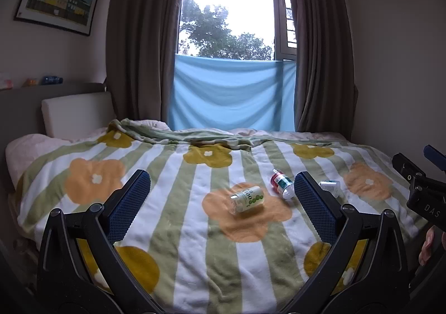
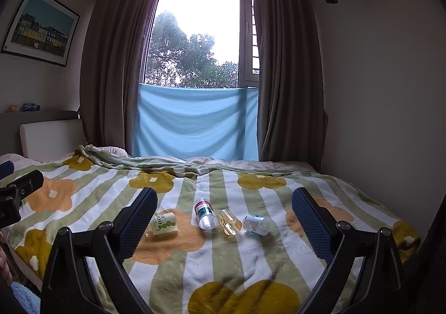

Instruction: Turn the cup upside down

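Note:
Several small clear cups lie on their sides on the flowered blanket [image 2: 251, 258]. A cup with green dots [image 1: 246, 199] [image 2: 164, 224] lies leftmost. A cup with a red and green label [image 1: 282, 183] [image 2: 205, 213] is beside it, then a plain amber-tinted cup [image 2: 229, 222], then a cup with a pale blue label [image 2: 256, 224] [image 1: 330, 187]. My left gripper [image 1: 221, 198] is open and empty, above the blanket short of the cups. My right gripper [image 2: 224, 218] is open and empty, also short of the cups.
The bed fills the foreground, with a folded green blanket edge [image 2: 167, 163] at its far side. A white headboard cushion [image 2: 50, 135] stands at left. A curtained window with a blue cloth [image 2: 195, 124] is behind. The right gripper's body [image 1: 423, 191] shows at the left view's right edge.

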